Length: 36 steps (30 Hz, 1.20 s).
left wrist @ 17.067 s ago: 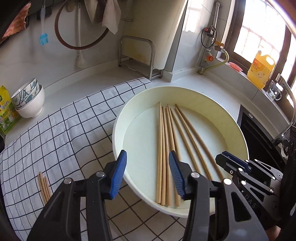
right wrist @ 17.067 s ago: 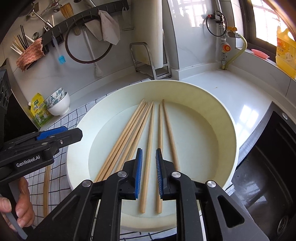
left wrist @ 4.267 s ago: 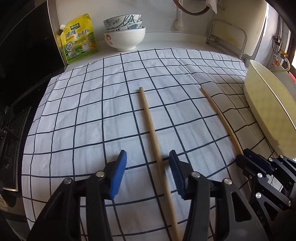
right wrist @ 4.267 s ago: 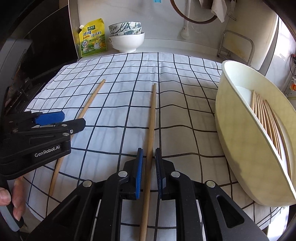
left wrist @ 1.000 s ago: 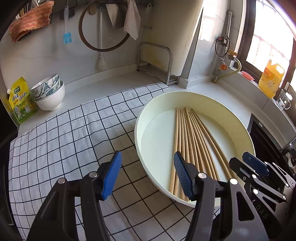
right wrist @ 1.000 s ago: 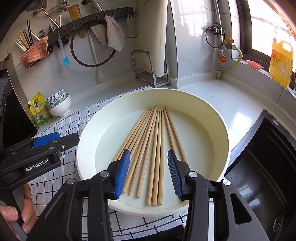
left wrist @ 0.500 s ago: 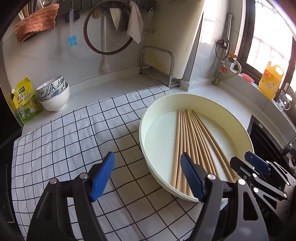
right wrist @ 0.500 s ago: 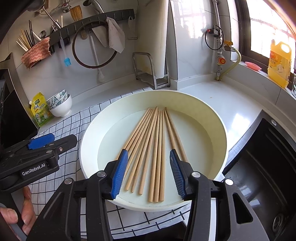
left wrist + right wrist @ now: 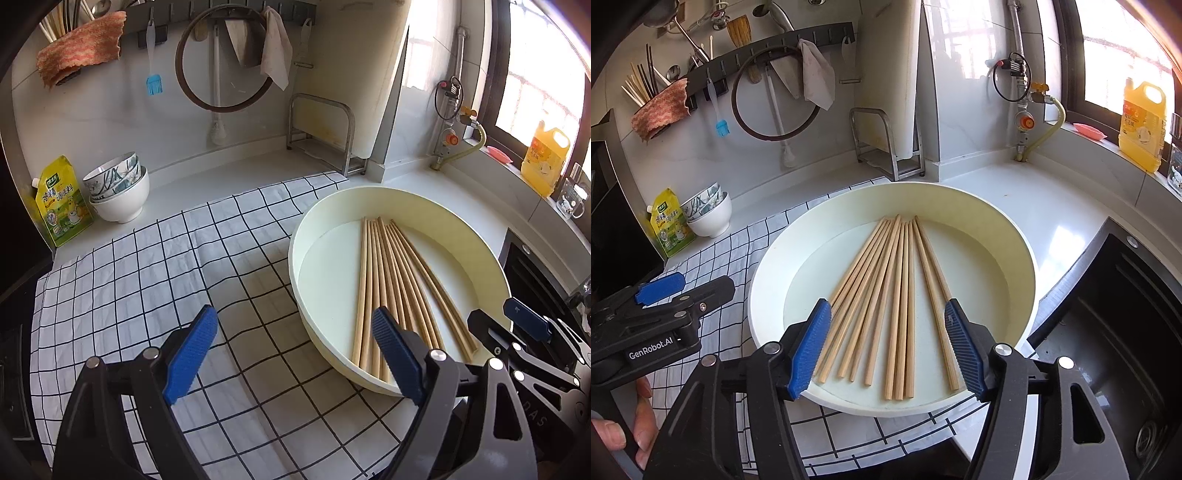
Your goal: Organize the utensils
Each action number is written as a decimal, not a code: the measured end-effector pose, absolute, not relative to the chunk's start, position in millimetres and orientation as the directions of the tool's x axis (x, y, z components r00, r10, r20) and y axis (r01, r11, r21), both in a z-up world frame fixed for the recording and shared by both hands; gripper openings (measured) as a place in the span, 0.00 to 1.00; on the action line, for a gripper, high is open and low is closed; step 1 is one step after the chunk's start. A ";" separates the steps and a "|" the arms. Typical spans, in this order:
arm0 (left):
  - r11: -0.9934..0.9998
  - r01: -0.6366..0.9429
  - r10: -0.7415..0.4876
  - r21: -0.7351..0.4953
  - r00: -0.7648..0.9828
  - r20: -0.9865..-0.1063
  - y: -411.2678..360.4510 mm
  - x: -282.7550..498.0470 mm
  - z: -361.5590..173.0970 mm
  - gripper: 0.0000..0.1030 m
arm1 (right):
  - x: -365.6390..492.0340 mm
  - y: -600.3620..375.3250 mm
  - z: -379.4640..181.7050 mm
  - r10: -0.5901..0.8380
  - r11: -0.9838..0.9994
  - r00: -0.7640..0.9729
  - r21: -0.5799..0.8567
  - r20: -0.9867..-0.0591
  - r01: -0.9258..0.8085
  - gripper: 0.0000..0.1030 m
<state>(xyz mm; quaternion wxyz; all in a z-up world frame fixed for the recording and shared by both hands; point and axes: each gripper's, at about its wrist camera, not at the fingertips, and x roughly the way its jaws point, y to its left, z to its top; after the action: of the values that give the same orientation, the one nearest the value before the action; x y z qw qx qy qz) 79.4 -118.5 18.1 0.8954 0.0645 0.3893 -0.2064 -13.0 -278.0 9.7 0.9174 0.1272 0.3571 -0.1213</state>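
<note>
Several wooden chopsticks (image 9: pixel 894 295) lie side by side in a round cream basin (image 9: pixel 1015 236) on the counter; they also show in the left wrist view (image 9: pixel 391 280), inside the basin (image 9: pixel 295 236). My right gripper (image 9: pixel 886 350) is wide open and empty, held above the basin's near edge. My left gripper (image 9: pixel 291 350) is wide open and empty, above the checked cloth (image 9: pixel 147 266) at the basin's left edge. No chopsticks lie on the cloth in view.
White bowls (image 9: pixel 118 188) and a yellow pouch (image 9: pixel 61 199) stand at the back left. A metal rack (image 9: pixel 321 133) stands at the back wall. A black sink (image 9: pixel 1108 332) lies to the right. A yellow bottle (image 9: pixel 1141 125) stands on the window sill.
Both grippers have opened wider and pulled up and back from the basin over the last second. The chopsticks in the basin have not moved.
</note>
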 end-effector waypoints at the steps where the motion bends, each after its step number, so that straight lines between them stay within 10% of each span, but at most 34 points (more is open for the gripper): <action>1: 0.908 0.417 -0.319 -0.046 0.614 -0.722 -117.6 78.9 18.9 0.86 | -13.5 -278.0 9.6 -0.132 0.938 0.715 0.147 -0.687 0.314 0.60; 36: 0.921 0.390 -0.280 -0.024 0.617 -0.736 -108.3 80.7 18.9 0.94 | -13.3 -270.3 9.5 -0.132 0.942 0.712 0.138 -0.689 0.307 0.61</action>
<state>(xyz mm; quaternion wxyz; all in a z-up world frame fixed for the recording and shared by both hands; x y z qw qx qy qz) 80.7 -108.3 18.9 0.8964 0.0693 0.3960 -0.1867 -13.3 -270.3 9.5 0.9172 0.1219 0.3599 -0.1196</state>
